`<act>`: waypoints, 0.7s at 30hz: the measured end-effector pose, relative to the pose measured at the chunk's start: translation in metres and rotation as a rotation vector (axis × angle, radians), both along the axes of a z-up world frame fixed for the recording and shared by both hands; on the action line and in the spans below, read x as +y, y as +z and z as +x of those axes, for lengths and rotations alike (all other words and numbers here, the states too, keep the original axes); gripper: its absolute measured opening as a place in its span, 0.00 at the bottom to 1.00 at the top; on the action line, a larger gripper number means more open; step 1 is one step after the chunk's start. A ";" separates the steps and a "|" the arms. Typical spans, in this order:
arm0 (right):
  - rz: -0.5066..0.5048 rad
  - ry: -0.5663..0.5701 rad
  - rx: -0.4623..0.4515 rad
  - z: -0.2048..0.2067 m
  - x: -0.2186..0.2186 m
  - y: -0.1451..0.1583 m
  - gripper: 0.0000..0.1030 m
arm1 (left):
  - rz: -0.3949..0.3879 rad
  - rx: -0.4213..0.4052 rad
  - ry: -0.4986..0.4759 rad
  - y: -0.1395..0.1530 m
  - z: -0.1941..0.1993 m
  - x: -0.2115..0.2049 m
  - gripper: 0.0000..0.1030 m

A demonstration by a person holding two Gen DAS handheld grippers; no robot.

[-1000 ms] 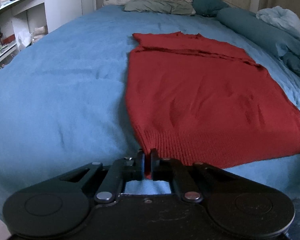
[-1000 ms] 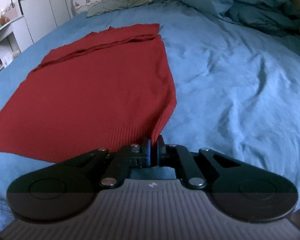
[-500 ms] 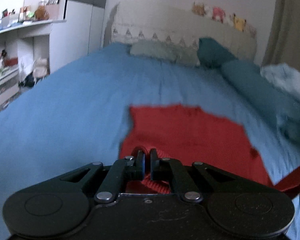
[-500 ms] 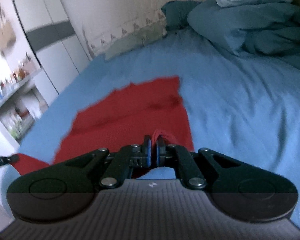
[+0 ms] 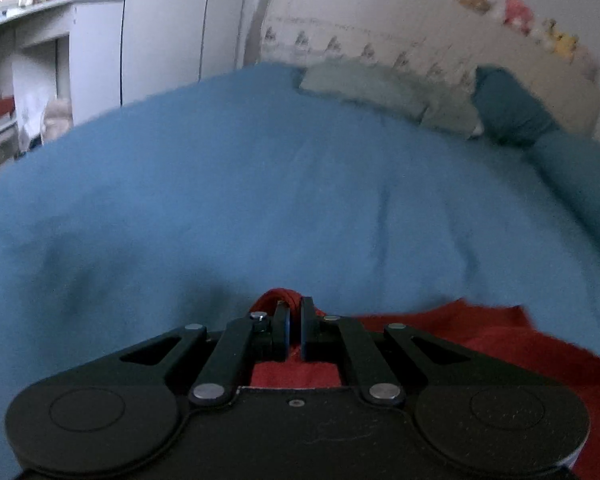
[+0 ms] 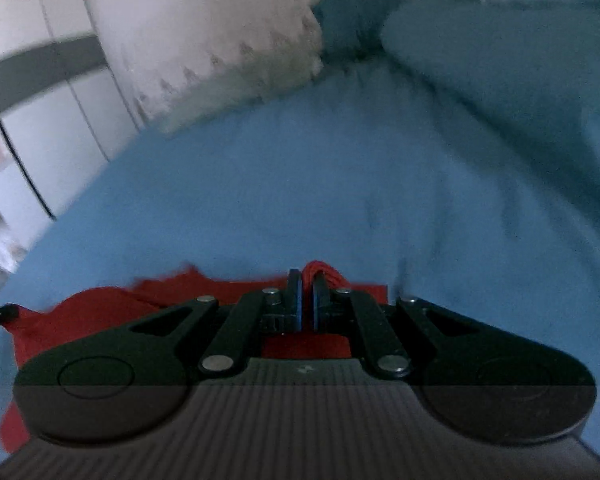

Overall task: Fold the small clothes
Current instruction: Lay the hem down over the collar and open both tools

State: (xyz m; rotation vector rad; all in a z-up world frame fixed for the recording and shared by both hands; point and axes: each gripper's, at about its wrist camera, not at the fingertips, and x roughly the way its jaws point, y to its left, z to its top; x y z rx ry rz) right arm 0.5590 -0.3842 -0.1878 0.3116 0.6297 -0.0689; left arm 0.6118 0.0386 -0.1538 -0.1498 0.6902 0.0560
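Bed (image 5: 260, 200) nearer; sweater (image 5: 480, 340) hem forward.

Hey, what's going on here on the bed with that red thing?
A person is folding a red knit sweater on a blue bedspread, using a handheld gripper in each hand. The left gripper and the right gripper are each shut on a bunched bit of the sweater's edge, both pointing toward the pillows at the head of the bed. The fold is underway; nothing has been released.
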 end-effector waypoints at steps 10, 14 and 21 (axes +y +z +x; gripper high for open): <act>0.004 0.011 0.040 0.025 -0.013 -0.009 0.81 | 0.099 -0.020 -0.059 0.014 0.001 -0.007 0.76; -0.035 0.055 0.012 -0.003 0.001 0.014 0.92 | 0.145 -0.045 -0.135 0.041 -0.031 -0.017 0.91; -0.040 0.139 0.164 -0.017 0.032 -0.019 0.91 | 0.063 0.200 -0.150 -0.019 -0.048 -0.019 0.89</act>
